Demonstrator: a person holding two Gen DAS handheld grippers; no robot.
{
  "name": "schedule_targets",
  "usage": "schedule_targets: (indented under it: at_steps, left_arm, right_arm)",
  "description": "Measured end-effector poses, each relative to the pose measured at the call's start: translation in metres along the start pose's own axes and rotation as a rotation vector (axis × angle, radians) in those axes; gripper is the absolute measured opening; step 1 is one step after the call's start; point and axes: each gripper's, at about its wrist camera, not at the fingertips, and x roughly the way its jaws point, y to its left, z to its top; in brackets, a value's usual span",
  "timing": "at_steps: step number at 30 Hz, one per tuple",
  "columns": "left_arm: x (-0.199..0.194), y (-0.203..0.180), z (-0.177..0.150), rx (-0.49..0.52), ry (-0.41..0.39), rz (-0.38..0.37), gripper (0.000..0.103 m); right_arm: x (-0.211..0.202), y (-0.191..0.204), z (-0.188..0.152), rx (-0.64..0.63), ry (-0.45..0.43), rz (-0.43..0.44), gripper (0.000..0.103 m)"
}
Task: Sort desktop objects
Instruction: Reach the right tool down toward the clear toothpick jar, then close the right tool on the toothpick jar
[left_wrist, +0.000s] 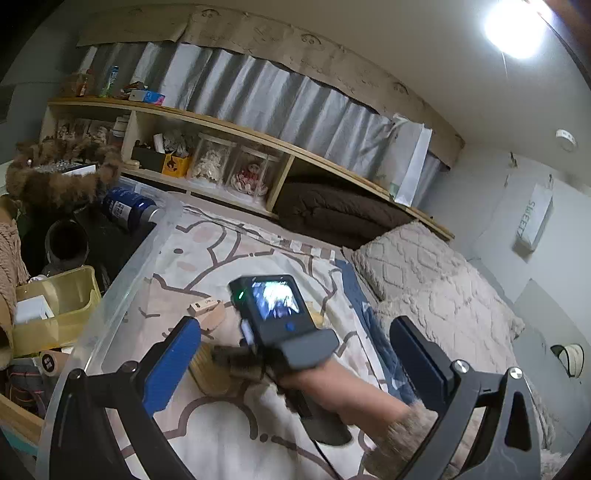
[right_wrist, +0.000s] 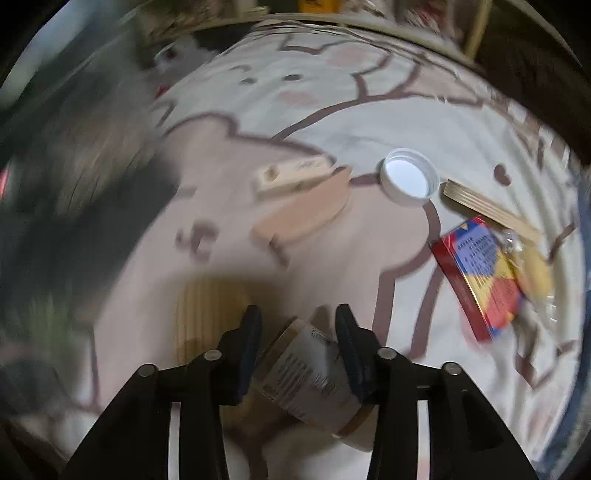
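Right gripper (right_wrist: 298, 341): pointed steeply down, jaws part open astride labelled jar (right_wrist: 310, 373); pads seemingly not pressing, though blur forbids certainty. Jar on its side on printed bedspread (right_wrist: 332, 110); wooden brush (right_wrist: 207, 306) just beside jar, white cap (right_wrist: 410, 177) and red box (right_wrist: 480, 273) well beyond jar. Advice: centre over jar's body, close squarely, avoid snagging brush. Left gripper (left_wrist: 295, 354): open, empty, short of jar.

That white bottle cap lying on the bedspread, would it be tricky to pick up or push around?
The white cap looks like thin plastic, so probably very light and stiff. It lies open side up on its flat face, so it should slide rather than roll. The soft bedspread beneath may give, and the cap's low rim offers little to pinch.
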Motion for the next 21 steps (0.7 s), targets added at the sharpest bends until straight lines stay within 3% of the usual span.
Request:
schedule_targets:
  at_steps: [6, 12, 21]
  left_arm:
    - [0.010, 0.000, -0.005, -0.015, 0.086, -0.017, 0.103]
    - [0.005, -0.002, -0.005, 0.001, 0.094, -0.004, 0.103]
    - [0.006, 0.004, -0.003, 0.031, 0.125, 0.022, 0.103]
  right_arm:
    - [-0.032, 0.008, -0.061, -0.028, -0.019, -0.040, 0.052]
    - [-0.067, 0.012, -0.110, -0.007, -0.035, -0.027, 0.054]
    - [-0.103, -0.013, -0.167, 0.306, -0.032, 0.088, 0.056]
